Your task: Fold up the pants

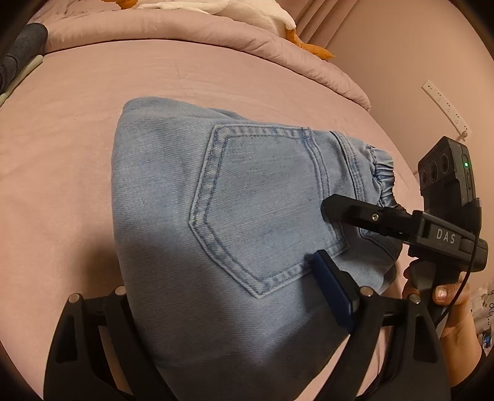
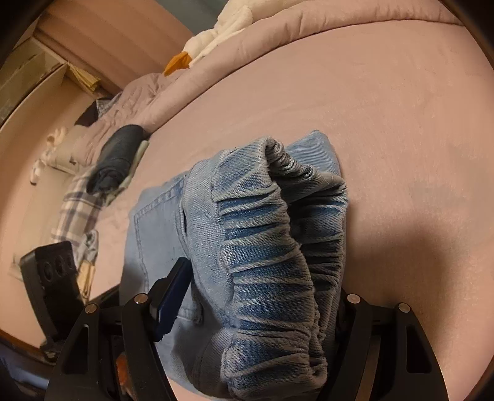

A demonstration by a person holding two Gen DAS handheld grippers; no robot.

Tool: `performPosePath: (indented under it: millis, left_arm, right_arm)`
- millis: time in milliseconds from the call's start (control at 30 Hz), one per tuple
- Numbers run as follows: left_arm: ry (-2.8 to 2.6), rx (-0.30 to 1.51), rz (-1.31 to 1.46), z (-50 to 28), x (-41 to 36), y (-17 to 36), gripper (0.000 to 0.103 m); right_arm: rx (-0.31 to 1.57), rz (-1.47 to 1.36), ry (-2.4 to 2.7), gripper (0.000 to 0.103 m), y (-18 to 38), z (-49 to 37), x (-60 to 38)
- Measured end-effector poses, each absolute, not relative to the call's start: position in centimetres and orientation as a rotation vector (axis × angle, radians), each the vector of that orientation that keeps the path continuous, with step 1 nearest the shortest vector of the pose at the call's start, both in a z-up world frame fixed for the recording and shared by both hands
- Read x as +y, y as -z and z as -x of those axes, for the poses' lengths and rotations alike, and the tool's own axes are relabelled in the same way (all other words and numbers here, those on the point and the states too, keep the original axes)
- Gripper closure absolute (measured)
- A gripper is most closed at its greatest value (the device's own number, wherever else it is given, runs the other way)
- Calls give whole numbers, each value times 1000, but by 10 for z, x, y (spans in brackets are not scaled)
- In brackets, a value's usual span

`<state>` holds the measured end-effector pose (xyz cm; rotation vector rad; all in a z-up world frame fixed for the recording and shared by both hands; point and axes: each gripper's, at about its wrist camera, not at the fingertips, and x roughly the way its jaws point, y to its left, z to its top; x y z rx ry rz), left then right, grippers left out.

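Observation:
Light blue denim pants (image 1: 247, 216), folded into a thick bundle with a back pocket facing up, lie on the pink bed (image 1: 77, 138). My left gripper (image 1: 222, 277) straddles the near edge of the bundle, its jaws wide apart with denim between them; only its right blue-padded finger (image 1: 333, 290) shows. My right gripper (image 2: 256, 277) holds the elastic waistband (image 2: 271, 271) between its jaws, and its black finger (image 1: 349, 212) lies on top of the pants in the left wrist view. Its left blue pad (image 2: 171, 296) presses the denim.
A rumpled pink duvet (image 1: 200, 31) and a white and orange plush toy (image 1: 278, 18) lie at the bed's far side. A rolled dark garment (image 2: 120, 154) and a plaid cloth (image 2: 77, 209) lie at the bed's left edge. A power strip (image 1: 447, 108) hangs on the wall.

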<state>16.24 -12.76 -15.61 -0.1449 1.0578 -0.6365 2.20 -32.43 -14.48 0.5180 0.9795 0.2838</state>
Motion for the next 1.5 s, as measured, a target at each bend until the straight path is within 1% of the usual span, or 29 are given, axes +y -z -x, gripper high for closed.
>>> performPosePath:
  millis: [67, 233, 333, 533, 767, 833, 933, 1067, 1333, 1500]
  left_arm:
    - [631, 1063, 146, -163, -127, 156, 17]
    - [604, 1070, 159, -164, -122, 154, 27]
    - [591, 1069, 165, -164, -120, 154, 30]
    - [568, 1063, 155, -162, -119, 154, 35]
    - [548, 1058, 149, -162, -120, 152, 38]
    - [541, 1054, 160, -162, -120, 151, 41]
    - [529, 1047, 182, -162, -116, 149, 47]
    - [514, 1038, 187, -158, -115, 147, 49]
    - [481, 1010, 156, -145, -111, 138, 53]
    - [464, 987, 145, -133, -105, 131, 53]
  right_arm:
    - [976, -510, -271, 27, 144, -22, -324]
    - [970, -453, -222, 29, 141, -19, -317]
    - [963, -389, -181, 30, 139, -17, -311]
    - [937, -263, -101, 34, 132, -13, -297]
    - [908, -131, -42, 37, 122, -8, -279]
    - [899, -105, -36, 38, 119, -6, -274]
    - [869, -91, -35, 43, 113, -2, -271]
    - [837, -80, -42, 48, 108, 3, -267]
    - [809, -78, -69, 48, 101, 13, -255]
    - [801, -78, -93, 48, 97, 19, -247]
